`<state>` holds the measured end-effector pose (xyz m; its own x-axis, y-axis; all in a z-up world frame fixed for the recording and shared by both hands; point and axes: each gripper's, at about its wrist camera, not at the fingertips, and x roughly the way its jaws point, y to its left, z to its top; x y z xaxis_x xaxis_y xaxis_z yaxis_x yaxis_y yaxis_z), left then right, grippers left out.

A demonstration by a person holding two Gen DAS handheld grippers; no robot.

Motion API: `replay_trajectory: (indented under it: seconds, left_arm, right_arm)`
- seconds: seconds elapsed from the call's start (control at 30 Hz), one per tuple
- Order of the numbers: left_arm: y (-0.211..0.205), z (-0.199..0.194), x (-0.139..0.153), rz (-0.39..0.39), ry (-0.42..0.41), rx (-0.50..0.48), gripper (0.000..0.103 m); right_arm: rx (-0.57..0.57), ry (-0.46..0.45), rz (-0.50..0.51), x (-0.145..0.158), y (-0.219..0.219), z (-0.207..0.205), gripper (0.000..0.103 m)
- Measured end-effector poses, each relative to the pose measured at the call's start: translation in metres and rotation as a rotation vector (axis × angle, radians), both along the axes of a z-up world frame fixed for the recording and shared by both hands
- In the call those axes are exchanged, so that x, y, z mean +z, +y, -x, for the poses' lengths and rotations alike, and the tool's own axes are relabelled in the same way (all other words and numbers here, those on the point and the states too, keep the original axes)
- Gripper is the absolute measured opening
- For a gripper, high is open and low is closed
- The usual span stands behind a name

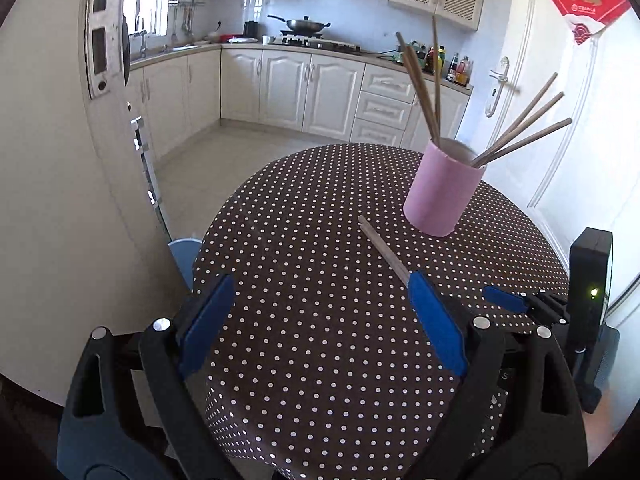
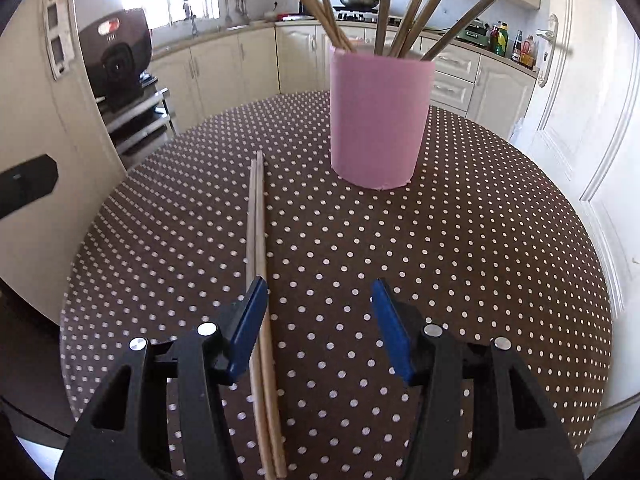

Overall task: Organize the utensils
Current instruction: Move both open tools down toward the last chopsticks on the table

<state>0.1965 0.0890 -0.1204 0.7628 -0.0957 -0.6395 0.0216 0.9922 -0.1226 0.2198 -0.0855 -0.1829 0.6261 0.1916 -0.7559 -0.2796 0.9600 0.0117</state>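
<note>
A pink cylinder holder (image 2: 380, 120) stands upright on the round table (image 2: 480, 240) with its brown dotted cloth, and several chopsticks lean out of it. A loose pair of chopsticks (image 2: 256, 220) lies flat to the holder's left. My right gripper (image 2: 319, 282) hovers open low over the pair's near end. The sticks run just inside its left pad and neither pad presses on them. In the left wrist view the pair of chopsticks (image 1: 380, 246) slants toward the holder (image 1: 444, 188). My left gripper (image 1: 320, 284) is wide open and empty above the cloth, left of them.
A blue pad of my right gripper's finger (image 1: 504, 299) shows at the right of the left wrist view. A white door (image 1: 580, 160) stands close on the right. A blue round object (image 1: 184, 256) sits below the table's left edge. A rack with a black appliance (image 2: 116, 56) stands at the left.
</note>
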Motion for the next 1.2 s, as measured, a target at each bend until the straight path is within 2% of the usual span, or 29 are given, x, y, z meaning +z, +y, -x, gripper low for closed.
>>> replay_trajectory:
  seconds: [0.47, 0.5, 0.57, 0.63, 0.67, 0.83, 0.97, 1.03, 1.1, 1.2]
  left_arm:
    - [-0.003, -0.024, -0.015, 0.013, 0.061, 0.006, 0.087]
    - [-0.003, -0.025, -0.016, 0.017, 0.065, 0.003, 0.087]
    - [-0.007, -0.029, -0.018, 0.024, 0.079, -0.010, 0.087]
    - [-0.011, -0.033, -0.020, 0.033, 0.092, -0.019, 0.087]
    - [-0.014, -0.036, -0.021, 0.037, 0.101, -0.025, 0.087]
    - [-0.032, -0.050, -0.025, 0.054, 0.114, -0.075, 0.087]
    - [-0.058, -0.072, -0.034, 0.011, 0.167, -0.116, 0.087]
    - [-0.069, -0.082, -0.041, -0.011, 0.202, -0.125, 0.081]
    - [-0.080, -0.094, -0.051, -0.041, 0.257, -0.131, 0.066]
    - [-0.088, -0.107, -0.061, -0.056, 0.312, -0.122, 0.056]
  right_arm:
    - [0.055, 0.040, -0.015, -0.003, 0.009, -0.023, 0.051]
    - [0.055, 0.042, 0.012, -0.005, 0.013, -0.024, 0.049]
    - [0.069, 0.035, 0.026, -0.003, 0.017, -0.026, 0.034]
    - [0.067, 0.030, 0.035, -0.003, 0.016, -0.027, 0.014]
    - [0.066, 0.027, 0.043, -0.004, 0.014, -0.026, 0.011]
    - [0.055, 0.042, 0.022, -0.004, -0.005, -0.020, 0.006]
    - [0.035, 0.057, -0.020, -0.004, -0.026, -0.012, 0.006]
    - [0.036, 0.065, -0.051, -0.003, -0.033, -0.008, 0.006]
    - [0.036, 0.070, -0.077, -0.003, -0.038, -0.007, 0.006]
    - [0.038, 0.076, -0.099, -0.002, -0.045, -0.004, 0.007]
